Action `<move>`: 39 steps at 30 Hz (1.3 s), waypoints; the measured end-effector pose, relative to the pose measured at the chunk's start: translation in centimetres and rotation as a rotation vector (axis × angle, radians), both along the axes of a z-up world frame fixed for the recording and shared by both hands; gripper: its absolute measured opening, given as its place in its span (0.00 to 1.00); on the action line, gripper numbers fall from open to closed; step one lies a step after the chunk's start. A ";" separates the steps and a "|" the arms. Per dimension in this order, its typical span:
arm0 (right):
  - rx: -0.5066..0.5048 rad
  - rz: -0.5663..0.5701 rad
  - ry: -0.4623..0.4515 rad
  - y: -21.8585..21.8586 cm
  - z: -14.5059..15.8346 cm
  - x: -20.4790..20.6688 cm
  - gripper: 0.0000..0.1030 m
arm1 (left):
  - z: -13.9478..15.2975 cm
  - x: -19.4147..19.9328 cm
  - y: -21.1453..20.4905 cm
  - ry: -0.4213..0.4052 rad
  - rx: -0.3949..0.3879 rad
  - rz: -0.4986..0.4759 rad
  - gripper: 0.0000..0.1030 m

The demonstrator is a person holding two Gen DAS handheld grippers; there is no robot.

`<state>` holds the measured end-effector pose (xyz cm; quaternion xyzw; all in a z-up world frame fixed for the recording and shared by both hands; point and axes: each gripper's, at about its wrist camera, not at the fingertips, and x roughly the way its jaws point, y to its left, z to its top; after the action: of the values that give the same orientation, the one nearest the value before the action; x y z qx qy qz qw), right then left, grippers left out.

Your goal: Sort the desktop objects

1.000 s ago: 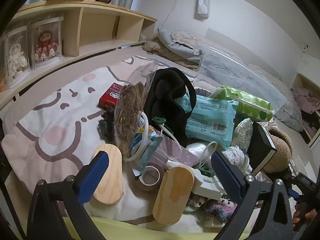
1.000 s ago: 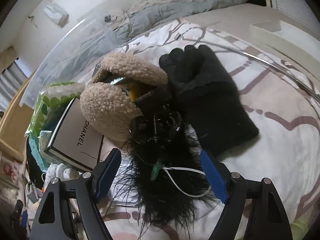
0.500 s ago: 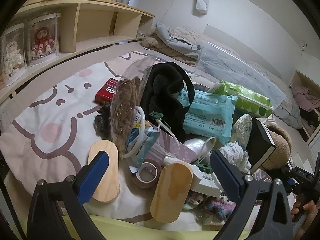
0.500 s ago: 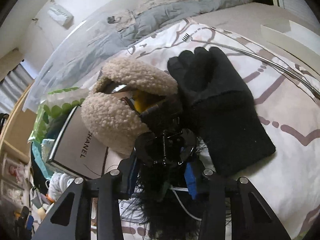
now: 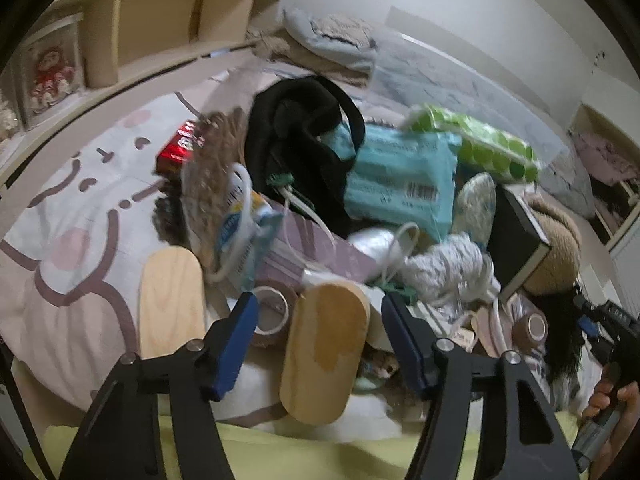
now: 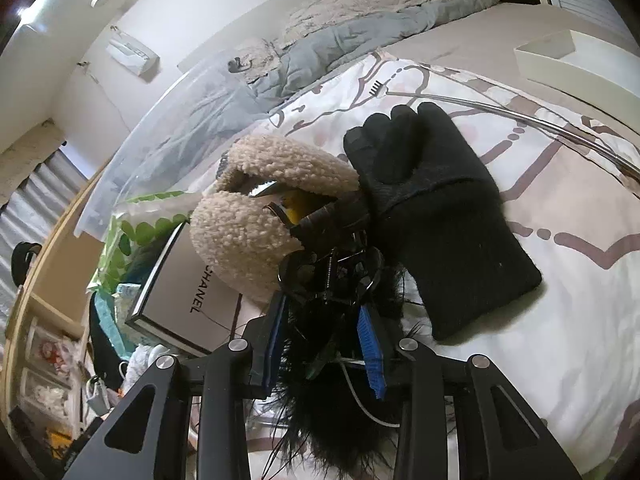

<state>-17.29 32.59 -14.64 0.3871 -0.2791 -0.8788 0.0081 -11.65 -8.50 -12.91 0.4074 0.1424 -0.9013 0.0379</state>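
Wooden board [image 5: 325, 346]; left fingers [image 5: 236, 340] narrower

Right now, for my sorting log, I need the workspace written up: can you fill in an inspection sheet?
Surface: cartoon-print blanket.
Job's things: darker wooden oval, tape roll, glove, fleece pouch, box.
Clutter: wipes pack, black bag and red box, piled together.
Grippers: left gripper has just been closing, with the oval and tape between its pads, not pressed. Right gripper has just closed further, on the feathery clip.
Cables: white cable under the clip; white cord in the pile.
Surroundings: shelf, duvet, white tray.
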 end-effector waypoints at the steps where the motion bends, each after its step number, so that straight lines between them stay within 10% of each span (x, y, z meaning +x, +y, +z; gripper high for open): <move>1: -0.005 0.001 0.005 0.0 0.0 0.1 0.34 | -0.2 -0.1 0.1 -0.015 0.003 -0.007 0.62; 17: 0.009 0.000 0.019 -0.1 0.3 0.5 0.36 | -1.5 0.0 0.2 -0.105 0.017 -0.023 0.55; 20: 0.051 -0.032 -0.019 -0.2 0.2 0.5 0.59 | -1.6 0.1 0.2 -0.107 0.020 -0.027 0.52; 26: 0.051 -0.054 -0.055 0.2 -0.3 0.4 0.70 | -1.5 0.1 0.7 -0.102 0.008 -0.048 0.45; 35: 0.177 0.049 -0.146 -2.5 -1.2 -2.5 0.70 | -1.2 0.1 0.9 -0.063 0.050 -0.089 0.45; 39: 0.180 0.027 -0.132 -1.9 -1.1 -2.9 0.41 | -1.0 0.2 1.3 -0.046 0.051 -0.107 0.45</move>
<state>-20.17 30.64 -15.69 0.4469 -0.1937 -0.8727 -0.0334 -11.49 -7.19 -13.92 0.4360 0.1426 -0.8884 -0.0174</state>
